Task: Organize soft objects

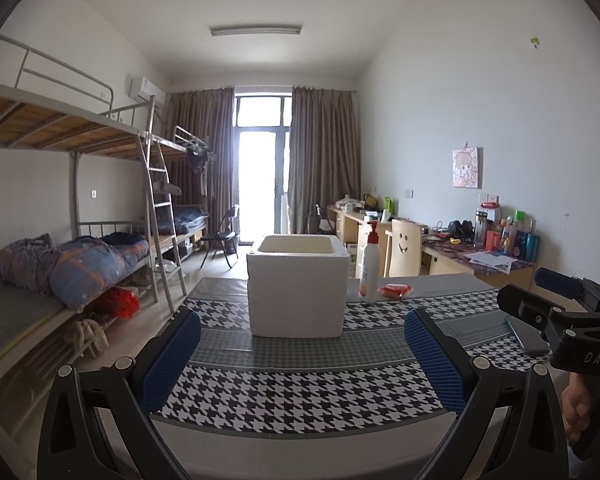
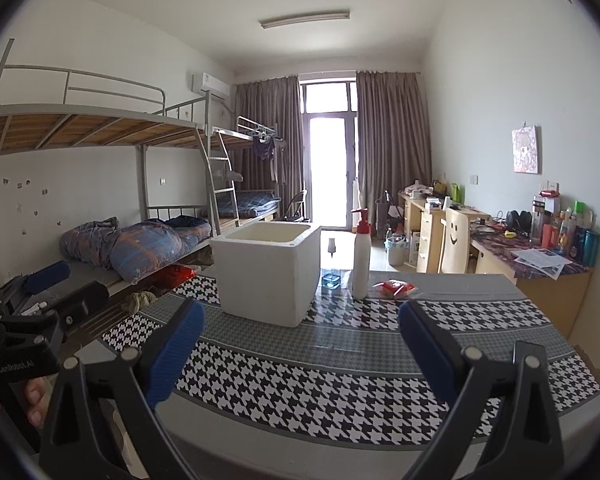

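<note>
A white foam box [image 1: 298, 286] with an open top stands on the houndstooth-covered table [image 1: 300, 392]; it also shows in the right wrist view [image 2: 266, 274]. A small red soft packet [image 1: 395, 290] lies behind it to the right, also in the right wrist view [image 2: 394, 288]. My left gripper [image 1: 302, 356] is open and empty, near the table's front edge, well short of the box. My right gripper [image 2: 300, 350] is open and empty, also at the front. Each gripper shows at the edge of the other's view: the right gripper [image 1: 540, 292], the left gripper [image 2: 66, 280].
A white pump bottle [image 2: 361, 254] stands right of the box, a small glass bottle [image 2: 332, 270] beside it. A dark phone [image 1: 526, 334] lies at the table's right. Bunk beds with a blue quilt [image 1: 86, 266] stand left; desks and a chair [image 2: 454, 240] stand right.
</note>
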A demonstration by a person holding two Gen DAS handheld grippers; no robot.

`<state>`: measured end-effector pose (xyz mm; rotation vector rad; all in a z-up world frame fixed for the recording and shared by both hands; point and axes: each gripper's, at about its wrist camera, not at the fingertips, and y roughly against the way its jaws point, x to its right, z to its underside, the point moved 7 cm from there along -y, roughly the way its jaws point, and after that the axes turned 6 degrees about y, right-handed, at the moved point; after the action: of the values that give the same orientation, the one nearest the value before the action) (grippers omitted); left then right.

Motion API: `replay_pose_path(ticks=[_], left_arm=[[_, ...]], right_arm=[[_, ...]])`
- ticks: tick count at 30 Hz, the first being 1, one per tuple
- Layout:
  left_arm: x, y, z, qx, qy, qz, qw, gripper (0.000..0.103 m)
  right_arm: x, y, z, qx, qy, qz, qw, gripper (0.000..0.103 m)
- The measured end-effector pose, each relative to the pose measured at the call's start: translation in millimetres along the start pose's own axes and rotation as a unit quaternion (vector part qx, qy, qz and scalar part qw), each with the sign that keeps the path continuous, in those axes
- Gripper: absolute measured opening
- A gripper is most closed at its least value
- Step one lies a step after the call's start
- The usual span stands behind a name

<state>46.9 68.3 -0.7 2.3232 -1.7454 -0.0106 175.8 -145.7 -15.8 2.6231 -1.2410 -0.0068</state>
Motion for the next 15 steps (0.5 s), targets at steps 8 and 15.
replay_pose_path(ticks=[8, 15], left_arm=[[-2.7, 3.4, 4.5, -0.001, -0.004, -0.003, 1.0000, 0.102], [-1.9, 5.2, 7.9, -0.003, -0.009, -0.003, 1.0000, 0.102]], right_arm=[[-2.6, 3.6, 5.7, -0.002, 0.001, 0.002, 1.000, 0.099], [-3.5, 4.1, 12.1, -0.006, -0.001, 0.002, 1.000, 0.099]])
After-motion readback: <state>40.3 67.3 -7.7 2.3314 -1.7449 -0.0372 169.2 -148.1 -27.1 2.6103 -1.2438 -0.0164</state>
